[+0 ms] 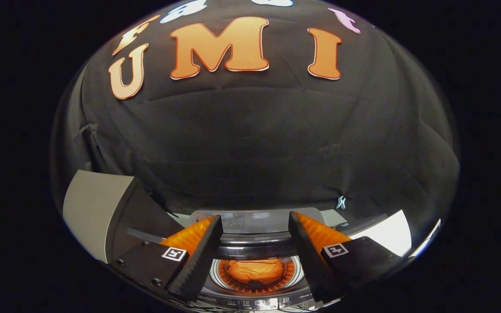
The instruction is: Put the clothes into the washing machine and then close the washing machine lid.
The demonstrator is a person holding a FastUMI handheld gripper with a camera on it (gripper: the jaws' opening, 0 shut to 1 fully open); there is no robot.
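Note:
A washing machine (257, 250) sits below me with its round tub open. An orange cloth (255, 269) lies crumpled inside the tub, under and between my fingers. My gripper (255, 219) hangs above the opening, open, with nothing between its fingers. A grey panel with a dark inner face (91, 208), which looks like the raised lid, stands tilted up to the left of the left finger (198, 256).
The booth's black cloth wall (255, 143) rises close behind the machine. A small pale clip (341, 202) hangs on it above the right finger. A white surface (389, 234) lies to the right of the machine.

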